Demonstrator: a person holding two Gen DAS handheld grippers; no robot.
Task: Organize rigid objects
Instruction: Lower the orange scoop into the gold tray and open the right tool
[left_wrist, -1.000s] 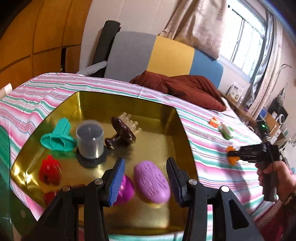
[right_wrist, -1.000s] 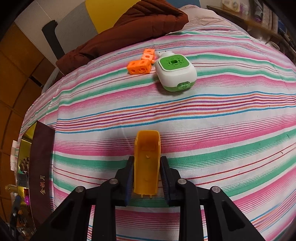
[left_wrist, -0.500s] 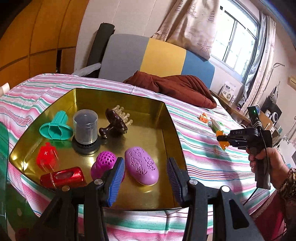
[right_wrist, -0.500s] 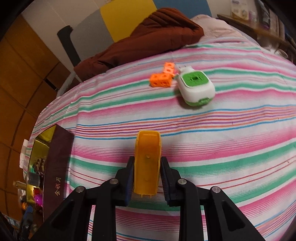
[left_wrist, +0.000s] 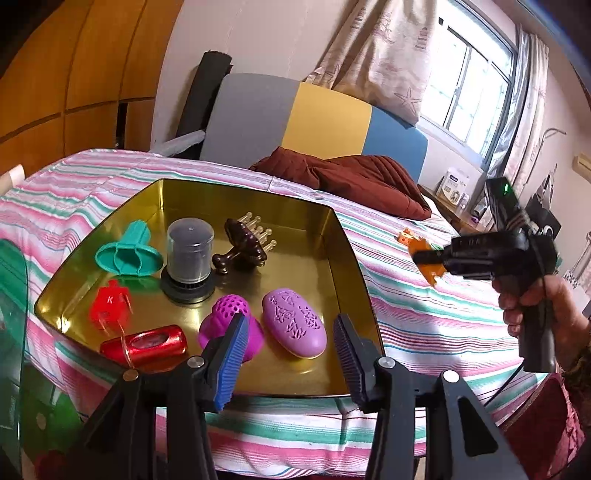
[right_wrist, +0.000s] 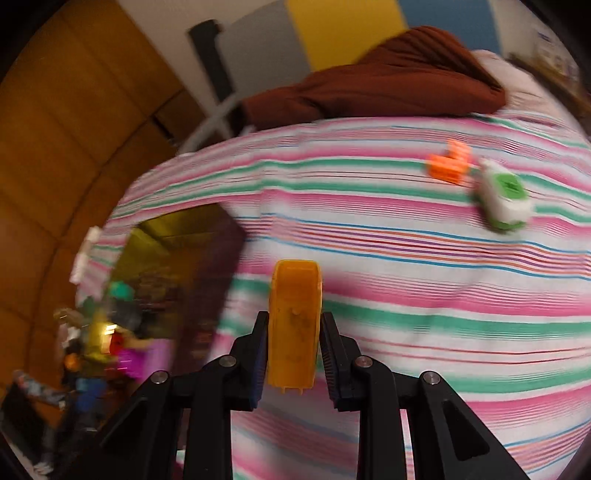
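Gold tray (right_wrist: 162, 236) contents motion-blurred, rt wrist view.

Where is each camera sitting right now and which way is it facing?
Left wrist: on the left gripper, looking down over the gold tray towards the window; its own open fingers and the person's hand with the right gripper show.
Right wrist: on the right gripper, looking across the striped bedspread; its fingers clamp the orange piece.
Shared: tray, orange piece, bedspread, brown blanket.
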